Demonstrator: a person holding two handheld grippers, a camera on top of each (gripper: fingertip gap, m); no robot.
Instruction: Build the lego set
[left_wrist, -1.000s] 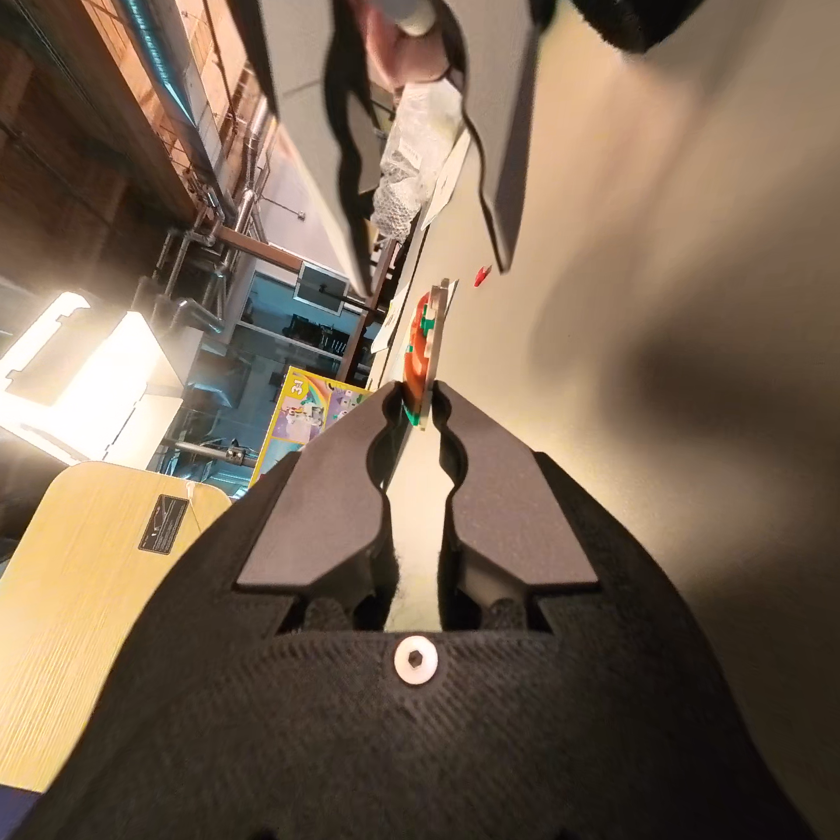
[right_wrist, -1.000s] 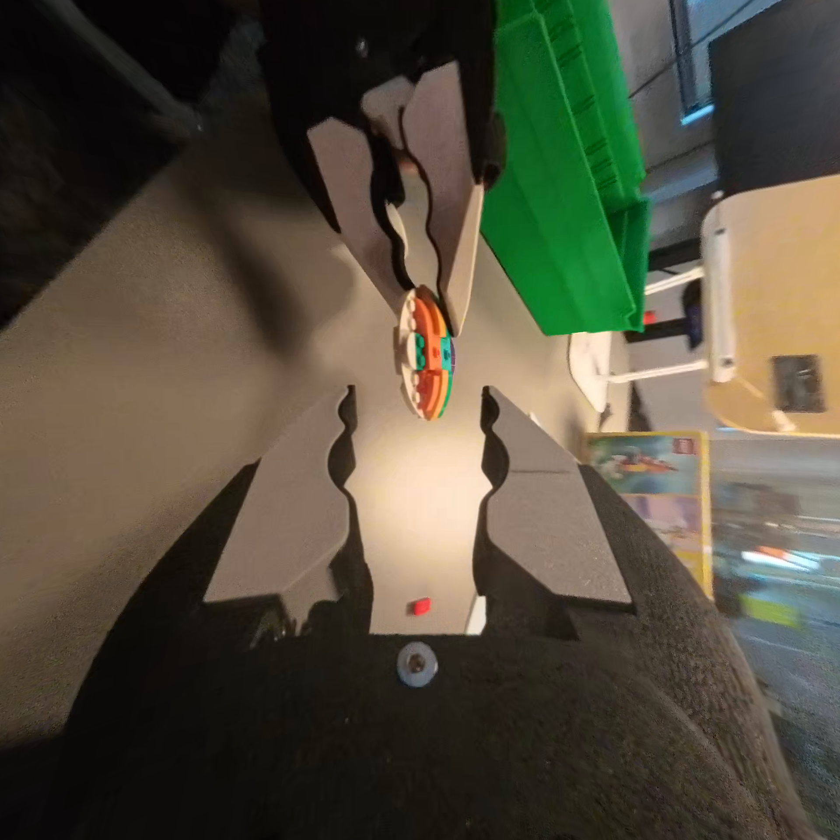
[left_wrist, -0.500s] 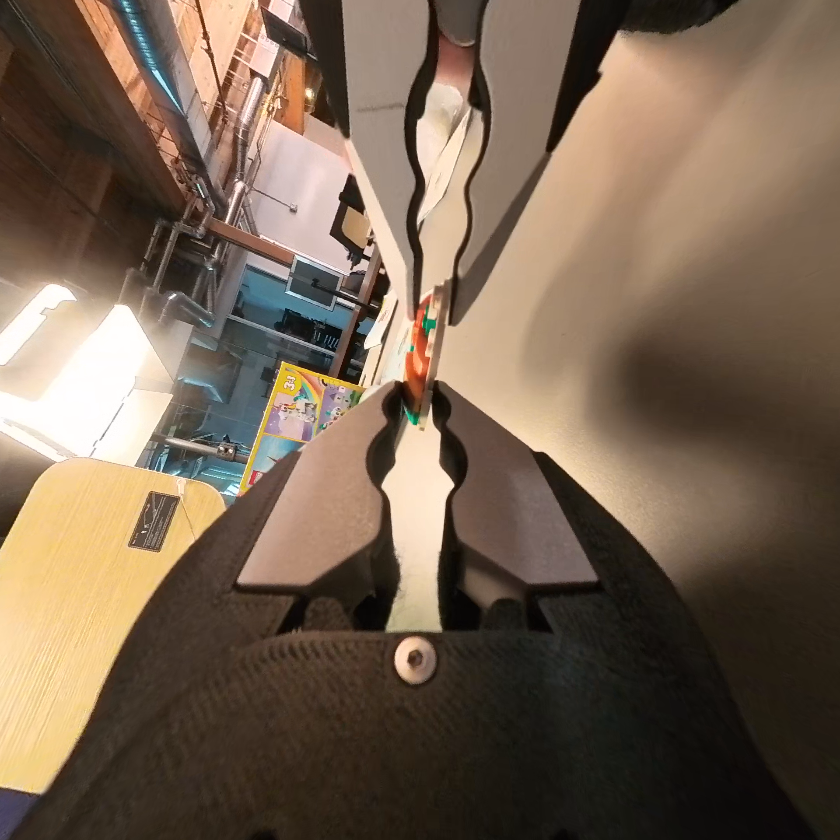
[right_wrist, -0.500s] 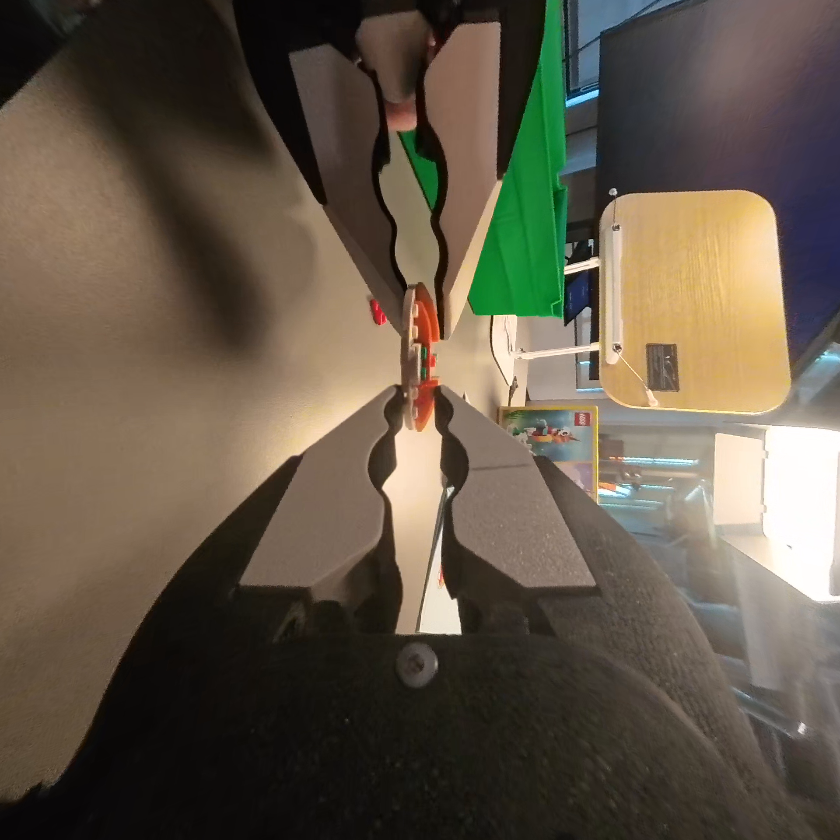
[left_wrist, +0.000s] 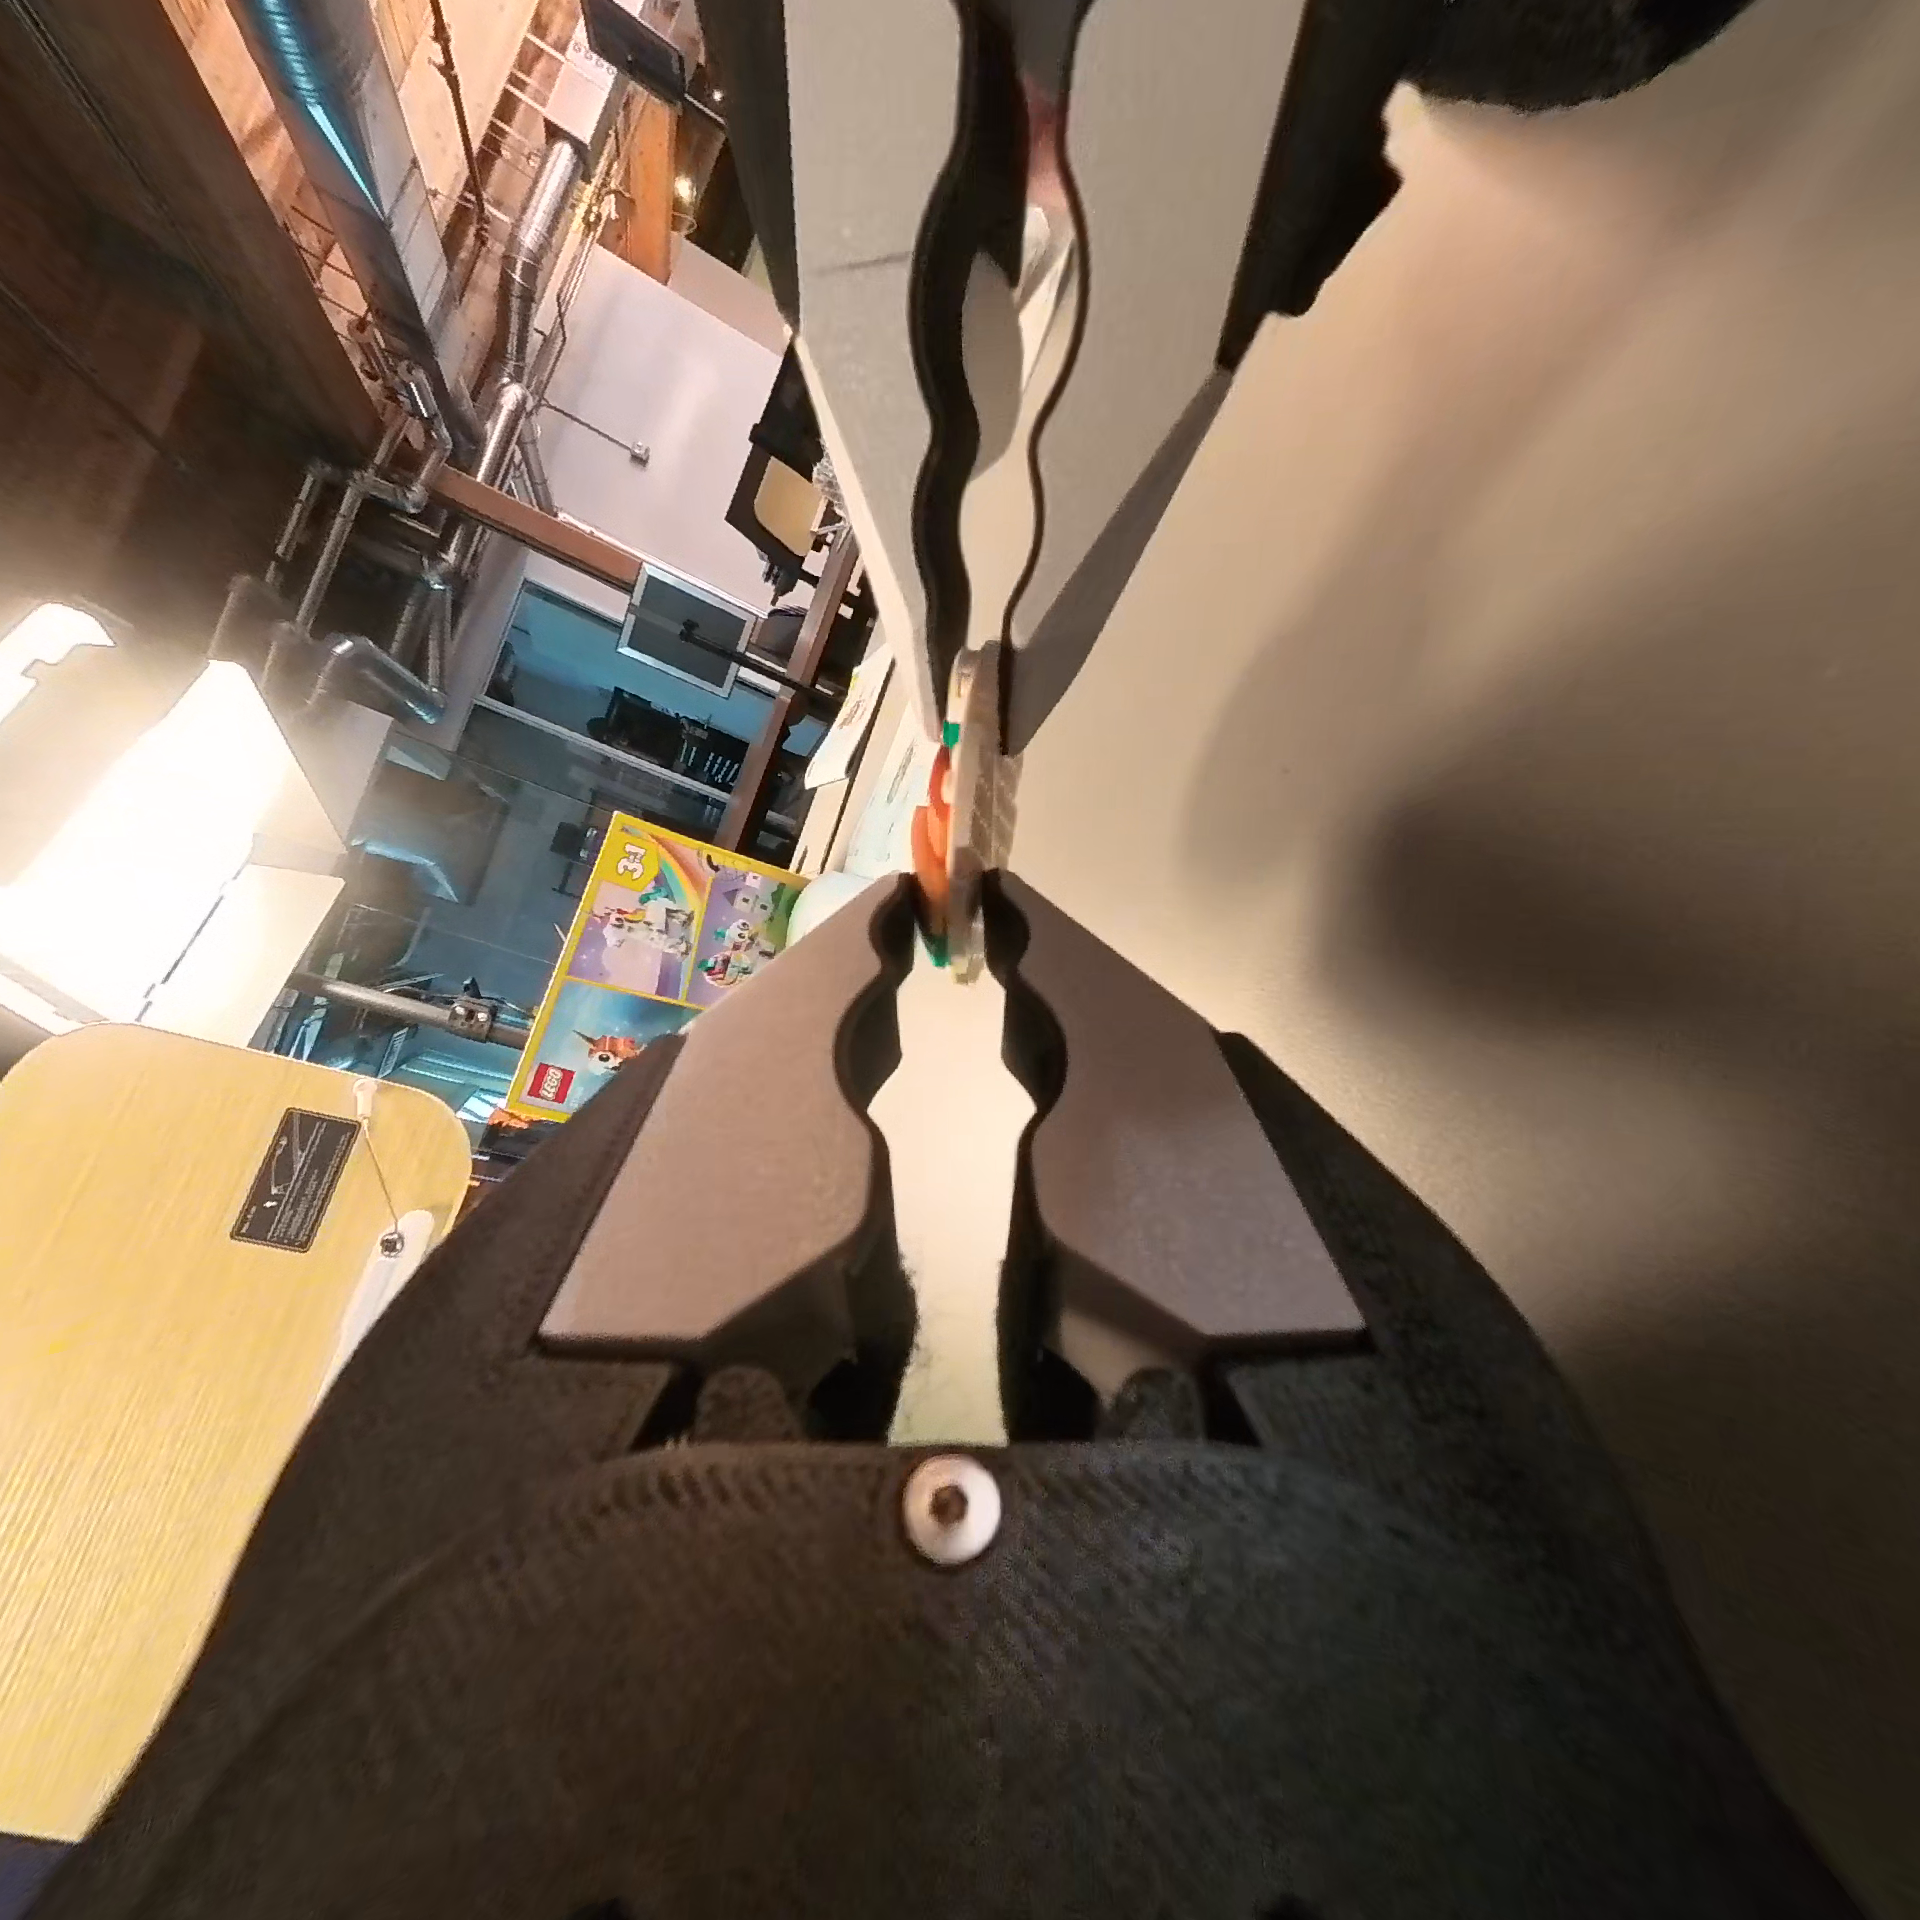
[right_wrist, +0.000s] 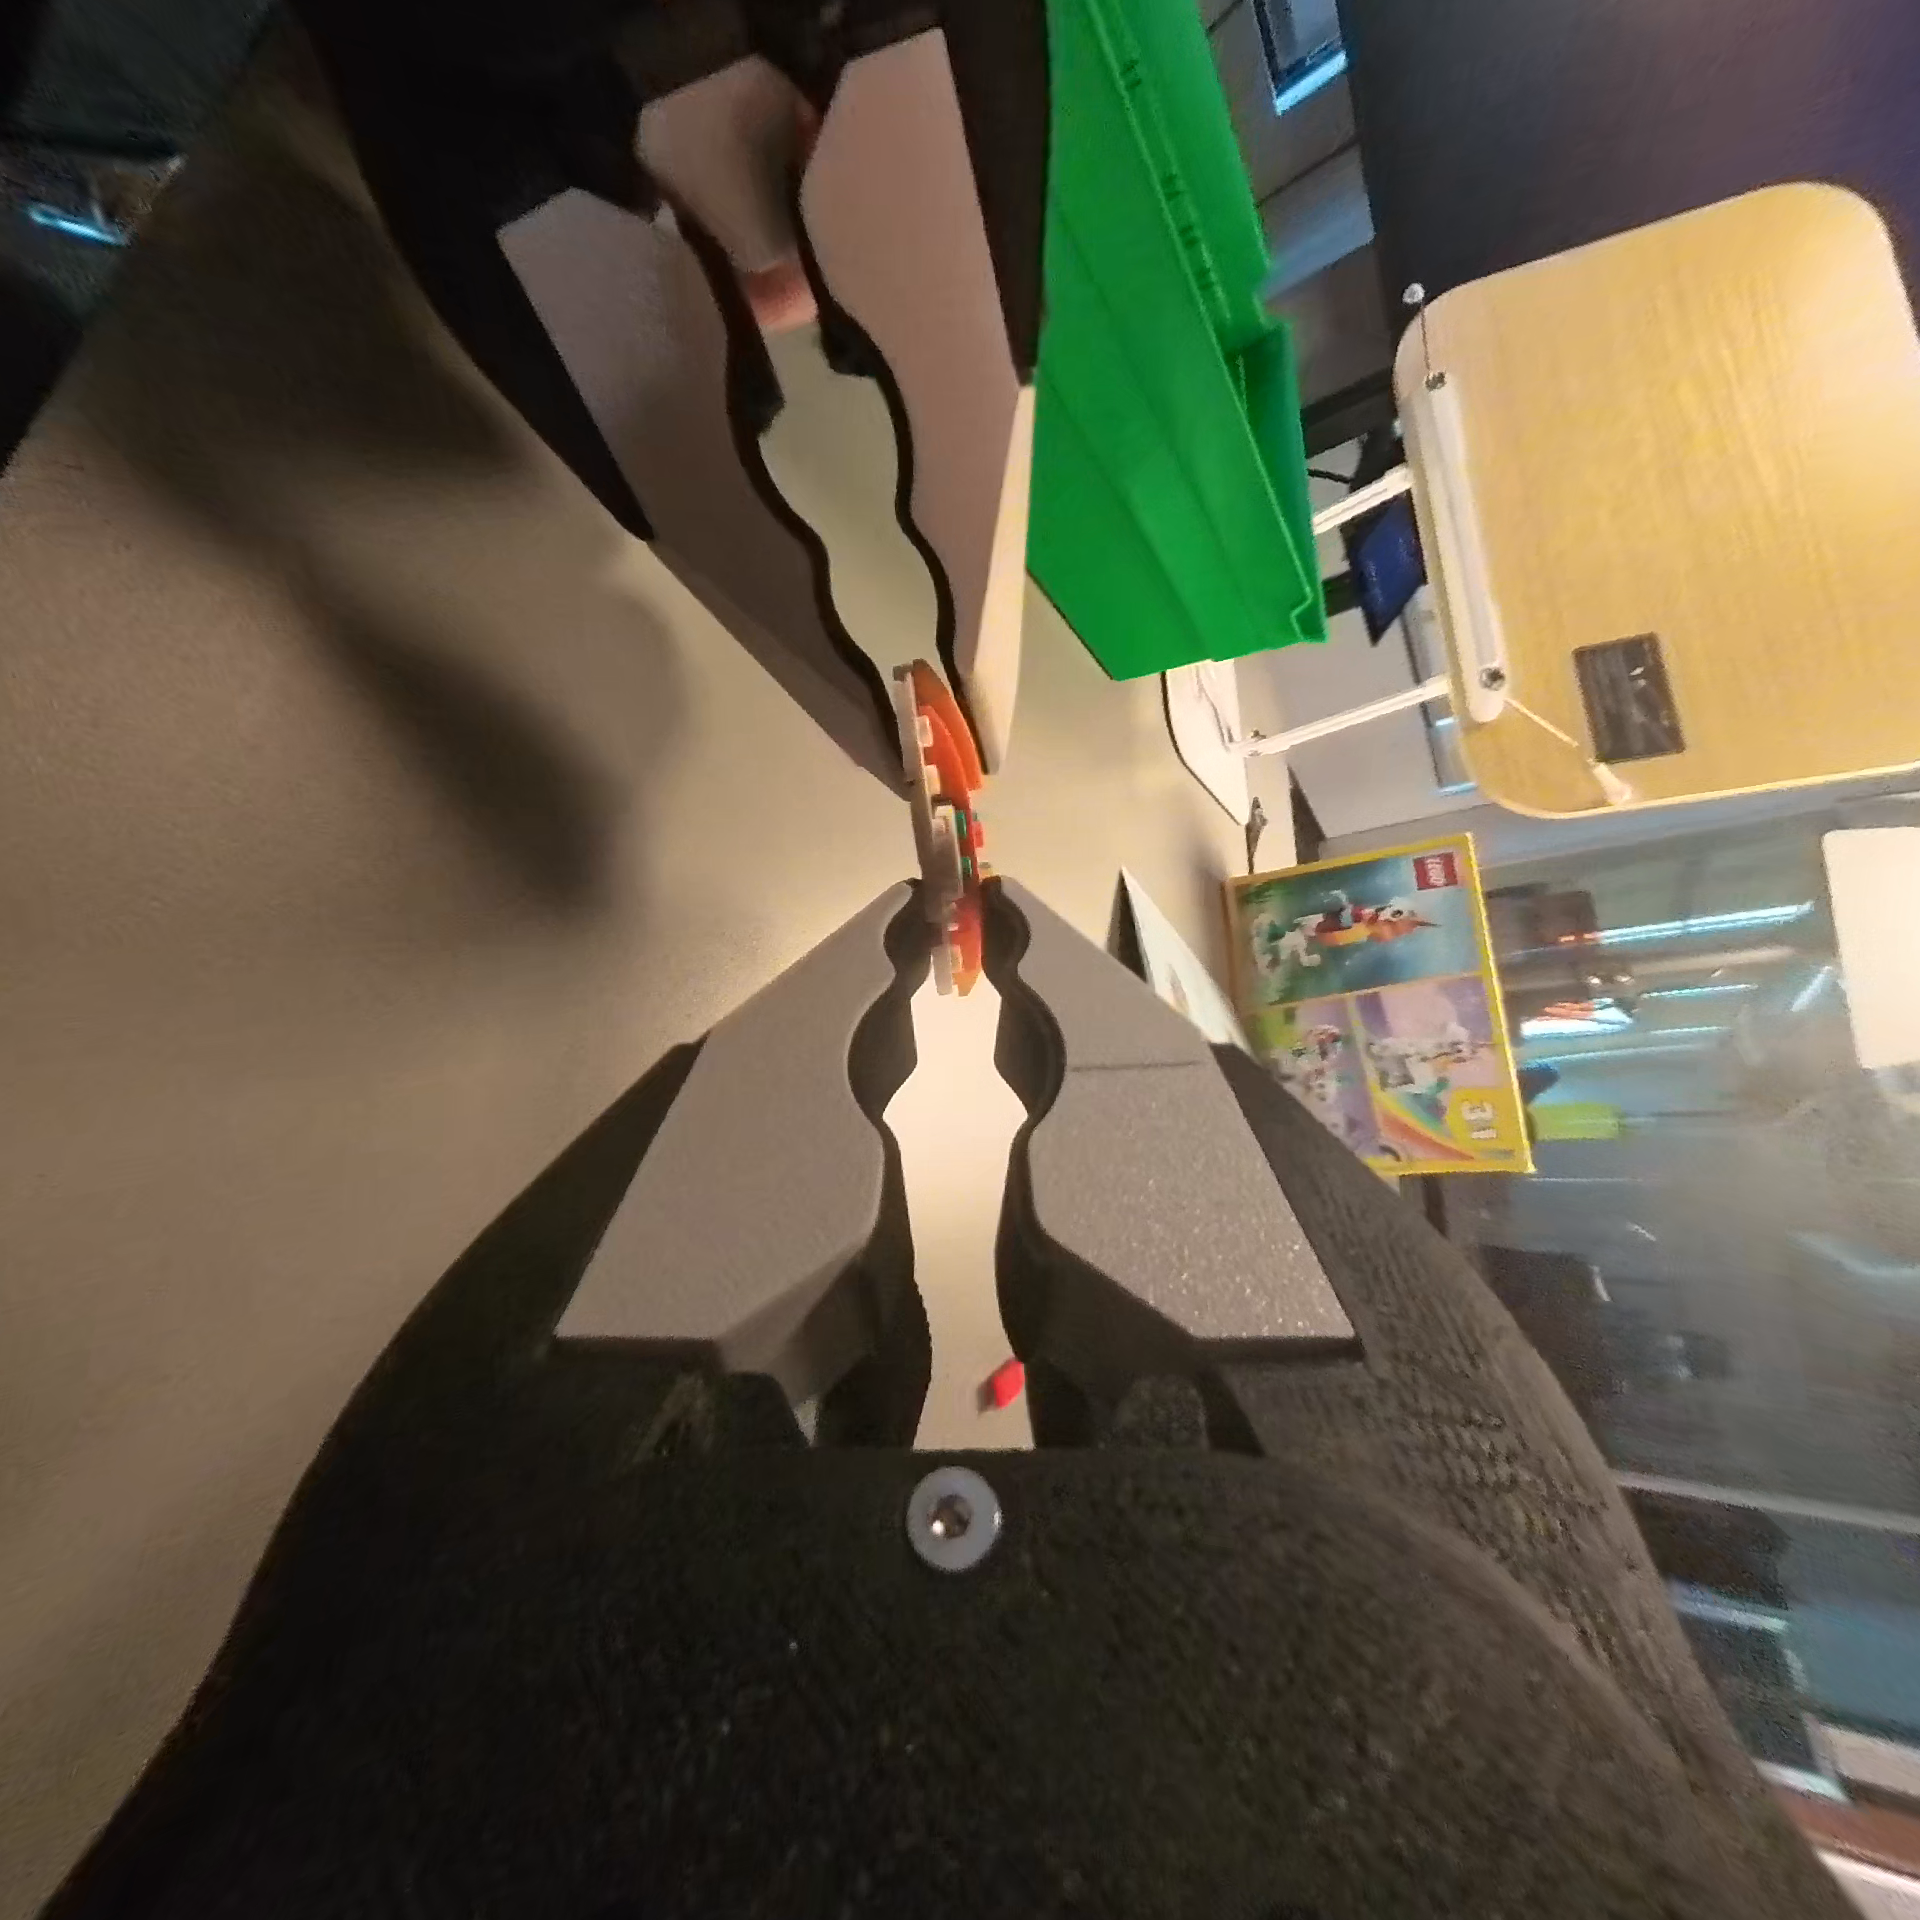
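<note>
Item: round lego disc (left_wrist: 961, 831), white base, orange and green top, held edge-on above the worktop (left_wrist: 1558, 623).
Left tongs (left_wrist: 951, 914) clamped on its near rim; right tongs (right_wrist: 951, 914) clamped on the opposite rim.
Advice: squeeze evenly, keep layers aligned.
Beyond disc: green bin (right_wrist: 1153, 364), yellow box (right_wrist: 1371, 997), wooden chair (right_wrist: 1683, 499).
</note>
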